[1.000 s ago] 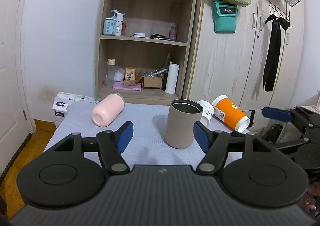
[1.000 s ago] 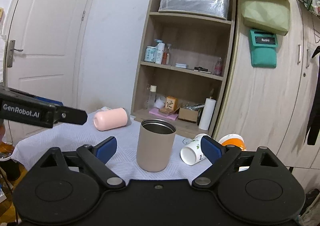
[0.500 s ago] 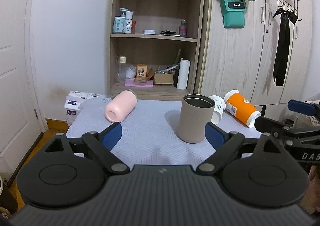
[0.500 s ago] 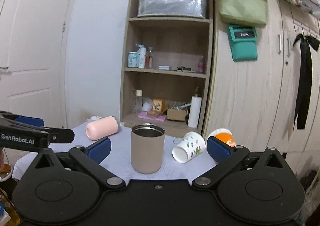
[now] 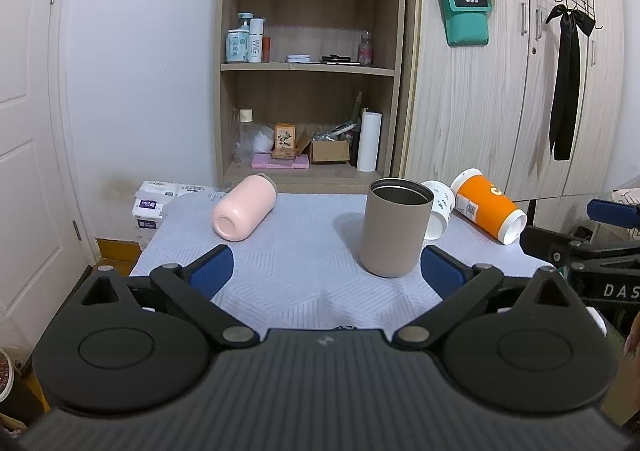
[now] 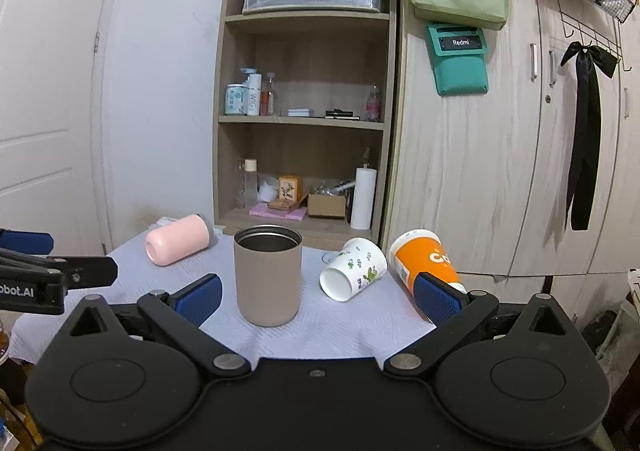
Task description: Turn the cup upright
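Note:
A taupe metal-lined cup [image 5: 394,227] [image 6: 267,274] stands upright, mouth up, on the cloth-covered table [image 5: 296,275]. A pink cup [image 5: 244,207] [image 6: 178,244] lies on its side at the left. A white cup with green prints [image 6: 354,269] [image 5: 438,207] and an orange cup [image 5: 488,211] [image 6: 424,263] lie on their sides at the right. My left gripper [image 5: 326,271] is open and empty, short of the table's near edge. My right gripper [image 6: 318,293] is open and empty, back from the taupe cup.
A wooden shelf unit [image 6: 304,123] with bottles and boxes stands behind the table, beside wood-grain cabinets [image 6: 500,155]. A white door [image 6: 44,91] is at the left. Tissue packs [image 5: 154,203] lie beyond the table's left corner.
Both grippers have drawn back from the taupe cup and their jaws have spread wider. The taupe cup stays upright where it stood.

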The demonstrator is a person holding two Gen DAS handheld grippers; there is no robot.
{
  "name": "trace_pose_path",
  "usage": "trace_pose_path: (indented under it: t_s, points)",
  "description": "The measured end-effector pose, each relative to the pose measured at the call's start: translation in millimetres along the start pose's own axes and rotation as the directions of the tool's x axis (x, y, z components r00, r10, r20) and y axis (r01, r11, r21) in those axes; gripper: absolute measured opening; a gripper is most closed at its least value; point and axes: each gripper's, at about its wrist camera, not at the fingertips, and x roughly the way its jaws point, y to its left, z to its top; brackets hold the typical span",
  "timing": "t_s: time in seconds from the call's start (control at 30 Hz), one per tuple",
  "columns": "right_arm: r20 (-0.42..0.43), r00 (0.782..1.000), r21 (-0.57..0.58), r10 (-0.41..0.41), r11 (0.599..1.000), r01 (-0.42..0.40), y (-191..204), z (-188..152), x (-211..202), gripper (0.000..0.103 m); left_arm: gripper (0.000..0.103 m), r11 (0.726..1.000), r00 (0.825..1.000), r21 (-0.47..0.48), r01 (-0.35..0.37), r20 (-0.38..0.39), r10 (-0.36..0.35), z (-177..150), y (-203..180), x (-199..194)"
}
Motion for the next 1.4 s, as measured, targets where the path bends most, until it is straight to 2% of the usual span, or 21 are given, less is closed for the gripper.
trace_pose_path:
  t_s: [0.5, 0.67, 0.77, 1.27, 1.4]
  points:
    - [-0.053, 0.998, -0.010, -0.042, 0.999, 0.042, 2, -1, 9, 0.103, 0.103, 0.999, 0.996, -0.012, -0.049, -0.074, 0.048, -3, 2, 12]
    - [-0.062, 0.997, -0.002, -0.050, 0.999, 0.050, 0, -1, 10, 0.103, 0.103, 0.996, 0.990, -0.015, -0.087, -0.114, 0.085, -3, 3, 17]
    - [-0.056, 0.997, 0.008, -0.061, 0.998, 0.061, 0, -1, 9, 0.103, 0.103, 0.997, 0.986, -0.024, -0.077, -0.147, 0.073, -3, 6, 21]
    - [-0.071, 0.995, 0.045, -0.076, 0.996, 0.079, -6, -1, 8, 0.103, 0.103, 0.994, 0.983, -0.023, -0.108, -0.150, 0.104, -3, 6, 19]
    - [-0.067, 0.995, 0.042, -0.076, 0.996, 0.079, -4, -1, 6, 0.103, 0.103, 0.988, 0.978, -0.008, -0.153, -0.143, 0.151, -3, 4, 16]
